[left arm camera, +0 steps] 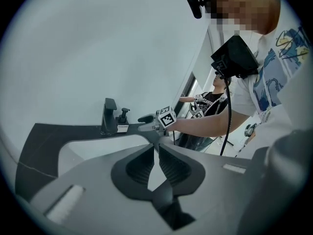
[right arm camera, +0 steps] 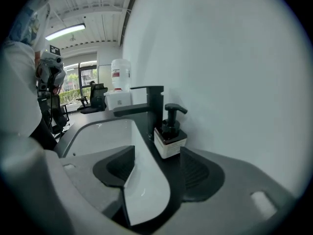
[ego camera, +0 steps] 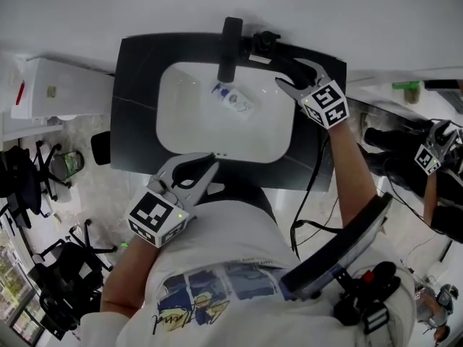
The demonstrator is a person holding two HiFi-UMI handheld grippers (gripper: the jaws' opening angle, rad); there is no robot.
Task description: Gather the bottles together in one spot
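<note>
Pump bottle [right arm camera: 170,131] beside the faucet [right arm camera: 149,104]: we judge it light and rigid, best pinched at its squat body. The right gripper [right arm camera: 157,153] has its jaws spread and empty; the left gripper [left arm camera: 157,146] has its jaws pressed together.

The faucet [ego camera: 230,49] is jutting over the basin [ego camera: 188,125] close by the bottle [ego camera: 233,100]; the basin's near half is lying open.

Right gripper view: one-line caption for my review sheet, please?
Open right claw points at a pump bottle standing beside the black faucet on the dark counter, white basin to its left.
</note>
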